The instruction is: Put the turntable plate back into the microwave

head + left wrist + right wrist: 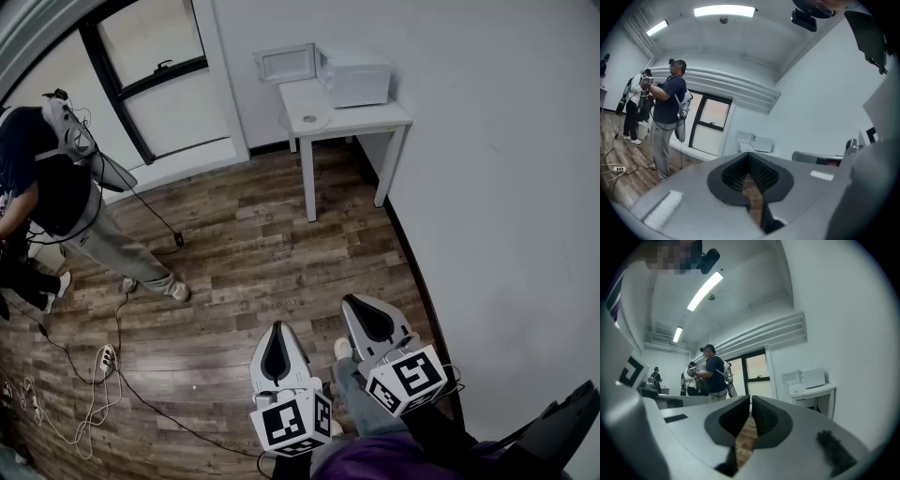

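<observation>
The white microwave [354, 80] stands on a small white table [366, 120] against the far wall, its door [286, 63] swung open to the left. The glass turntable plate [309, 119] lies flat on the table in front of the open door. My left gripper [277, 327] and right gripper [352, 301] are side by side low in the head view, far from the table, above the wooden floor. Both point level toward the microwave [762, 144] [813, 378]. The left gripper [750, 156] is shut and empty. The right gripper [751, 398] is also shut, with nothing between its jaws.
A person [56, 187] wearing gear stands at the left near a dark-framed glass door [159, 84]. Cables and a power strip [106, 359] lie on the floor at the lower left. A white wall [506, 206] runs along the right side up to the table.
</observation>
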The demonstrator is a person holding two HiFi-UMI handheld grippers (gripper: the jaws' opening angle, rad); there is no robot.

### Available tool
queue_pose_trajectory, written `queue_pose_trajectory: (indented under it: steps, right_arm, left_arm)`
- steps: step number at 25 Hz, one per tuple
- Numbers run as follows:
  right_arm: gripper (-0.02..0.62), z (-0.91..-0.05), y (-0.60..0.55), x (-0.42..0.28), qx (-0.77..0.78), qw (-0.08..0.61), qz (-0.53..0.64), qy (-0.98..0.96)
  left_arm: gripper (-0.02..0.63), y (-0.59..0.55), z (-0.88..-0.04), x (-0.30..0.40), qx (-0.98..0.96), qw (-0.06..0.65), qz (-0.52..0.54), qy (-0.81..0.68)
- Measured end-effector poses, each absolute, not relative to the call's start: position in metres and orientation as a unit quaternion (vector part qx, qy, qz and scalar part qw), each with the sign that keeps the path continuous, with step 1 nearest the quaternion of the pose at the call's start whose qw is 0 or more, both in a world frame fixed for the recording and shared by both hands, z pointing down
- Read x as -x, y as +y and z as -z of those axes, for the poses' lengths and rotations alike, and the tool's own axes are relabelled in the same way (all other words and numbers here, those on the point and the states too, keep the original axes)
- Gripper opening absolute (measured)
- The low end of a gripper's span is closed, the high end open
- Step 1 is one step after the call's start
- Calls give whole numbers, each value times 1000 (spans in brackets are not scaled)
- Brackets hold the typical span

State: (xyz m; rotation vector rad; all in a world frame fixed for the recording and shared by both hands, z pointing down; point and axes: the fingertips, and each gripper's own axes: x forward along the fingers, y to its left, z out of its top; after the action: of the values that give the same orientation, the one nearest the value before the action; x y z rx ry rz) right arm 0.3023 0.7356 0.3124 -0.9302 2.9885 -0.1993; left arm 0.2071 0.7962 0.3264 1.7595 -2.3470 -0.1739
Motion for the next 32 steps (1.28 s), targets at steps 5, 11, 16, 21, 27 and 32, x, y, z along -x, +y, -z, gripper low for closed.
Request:
queue_pose_trajectory:
  steps: [5, 11, 16, 21, 27, 32]
  right_arm:
    - [6, -317, 642, -277, 282, -15, 88, 955]
    - [6, -301, 514, -264, 284, -8, 89, 955]
    - [6, -297, 442, -249, 286, -2, 97, 953]
    - [6, -309, 390, -219, 290, -8, 100, 952]
    - [6, -340, 317, -166, 304, -21, 95, 948]
    - [6, -341, 234, -106, 291, -24, 133, 947]
  left_arm:
    - [8, 698, -328, -189, -607, 110, 45, -786]
    - [8, 561, -306, -181, -626, 109, 57, -770]
    - [8, 498, -298, -162, -623, 103, 55, -773]
    - [8, 454, -314, -122, -611, 121, 48, -781]
    - [8, 369, -347, -74, -632, 129, 36, -763]
    - [8, 277, -306, -8, -681, 94, 24, -726]
